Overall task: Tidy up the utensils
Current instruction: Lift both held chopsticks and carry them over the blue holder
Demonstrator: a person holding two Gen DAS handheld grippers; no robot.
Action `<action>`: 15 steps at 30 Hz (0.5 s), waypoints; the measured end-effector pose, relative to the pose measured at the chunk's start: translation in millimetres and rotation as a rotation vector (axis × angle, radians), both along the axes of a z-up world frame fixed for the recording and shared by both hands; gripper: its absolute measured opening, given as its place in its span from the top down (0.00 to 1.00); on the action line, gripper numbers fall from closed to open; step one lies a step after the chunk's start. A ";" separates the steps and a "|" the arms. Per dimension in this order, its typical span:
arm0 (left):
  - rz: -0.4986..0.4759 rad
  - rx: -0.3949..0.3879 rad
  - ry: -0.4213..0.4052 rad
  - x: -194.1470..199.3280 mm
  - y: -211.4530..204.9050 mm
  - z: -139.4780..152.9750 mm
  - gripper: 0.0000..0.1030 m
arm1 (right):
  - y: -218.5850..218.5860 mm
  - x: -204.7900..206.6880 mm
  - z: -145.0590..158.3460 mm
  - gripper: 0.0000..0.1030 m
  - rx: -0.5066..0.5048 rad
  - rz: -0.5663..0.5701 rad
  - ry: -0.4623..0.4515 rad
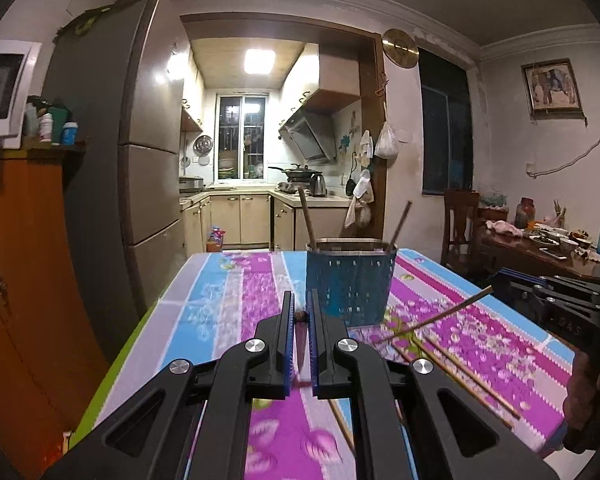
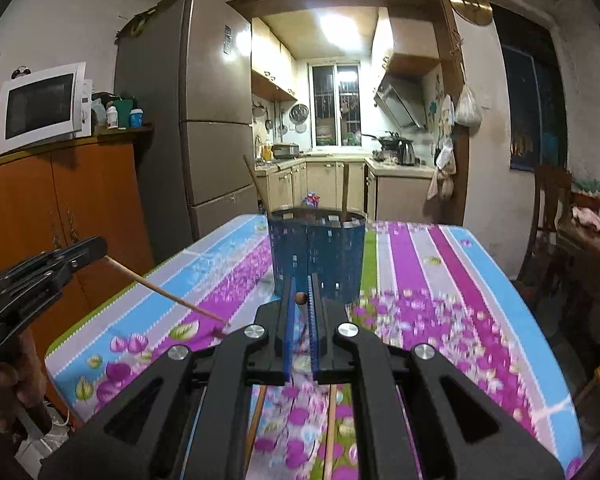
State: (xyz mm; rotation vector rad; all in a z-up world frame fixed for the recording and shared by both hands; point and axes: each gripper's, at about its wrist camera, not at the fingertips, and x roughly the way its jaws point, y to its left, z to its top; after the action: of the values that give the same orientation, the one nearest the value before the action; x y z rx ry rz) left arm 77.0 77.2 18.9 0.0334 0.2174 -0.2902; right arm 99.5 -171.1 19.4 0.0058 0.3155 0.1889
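A blue perforated utensil holder (image 1: 350,280) stands on the floral tablecloth and holds two chopsticks; it also shows in the right wrist view (image 2: 316,254). My left gripper (image 1: 300,316) is shut on a chopstick (image 1: 300,314) seen end-on, just left of the holder. In the right wrist view that gripper (image 2: 40,276) is at the far left and its chopstick (image 2: 164,292) slants down to the cloth. My right gripper (image 2: 300,298) is shut on another chopstick (image 2: 300,298); in the left view that chopstick (image 1: 440,314) slants up toward the right gripper (image 1: 552,304). Loose chopsticks (image 1: 468,376) lie on the cloth.
The table (image 2: 500,320) ends at a green-edged left side and a blue right side. A wooden cabinet (image 2: 60,208) with a microwave (image 2: 40,108) stands left, a fridge (image 2: 204,112) behind it. A dining table with dishes (image 1: 548,244) and a chair (image 1: 460,224) stand right.
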 end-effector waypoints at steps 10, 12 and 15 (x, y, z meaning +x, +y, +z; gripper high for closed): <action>-0.053 0.007 -0.040 46.3 -6.5 37.9 0.93 | 4.8 33.6 39.3 0.95 -0.027 0.052 -0.037; -0.058 0.005 -0.055 49.3 -6.7 47.0 0.93 | 5.4 35.0 46.3 0.95 -0.036 0.056 -0.051; -0.064 0.013 -0.073 49.0 -8.6 55.8 0.92 | 5.6 36.2 55.1 0.95 -0.042 0.062 -0.066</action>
State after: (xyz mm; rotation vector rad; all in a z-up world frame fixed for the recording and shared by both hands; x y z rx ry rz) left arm 126.0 68.5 74.7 0.0635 0.1454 -0.3503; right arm 135.7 -165.5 74.5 -0.0514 0.2540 0.2438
